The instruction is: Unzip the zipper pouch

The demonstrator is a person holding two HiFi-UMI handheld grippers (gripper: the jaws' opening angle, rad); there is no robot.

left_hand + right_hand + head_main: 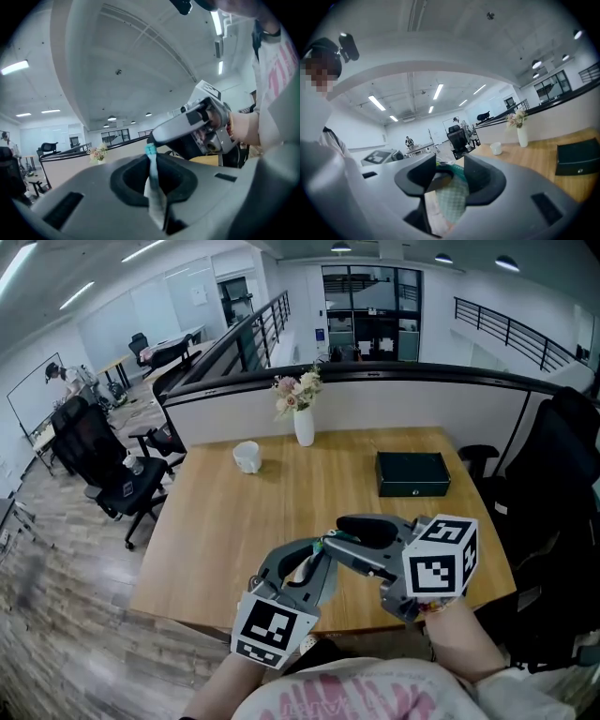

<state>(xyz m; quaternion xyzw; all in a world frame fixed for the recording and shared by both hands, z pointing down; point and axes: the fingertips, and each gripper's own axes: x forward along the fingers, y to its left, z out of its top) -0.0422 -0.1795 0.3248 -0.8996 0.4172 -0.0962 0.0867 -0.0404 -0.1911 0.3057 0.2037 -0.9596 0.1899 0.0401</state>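
Jaws: left pinching, right straddling pouch (452,199)

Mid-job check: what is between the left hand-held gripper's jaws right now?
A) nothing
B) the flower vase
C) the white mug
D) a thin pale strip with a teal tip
D: in the left gripper view the left hand-held gripper is shut on a thin, teal-tipped strip of the zipper pouch; the mug and vase stand apart on the table.

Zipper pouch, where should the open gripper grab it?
Probably the pouch's green checked body, lying between the right gripper's open jaws. Close from the right across its thin flat sides, opposite the left gripper pinching the teal-tipped end.
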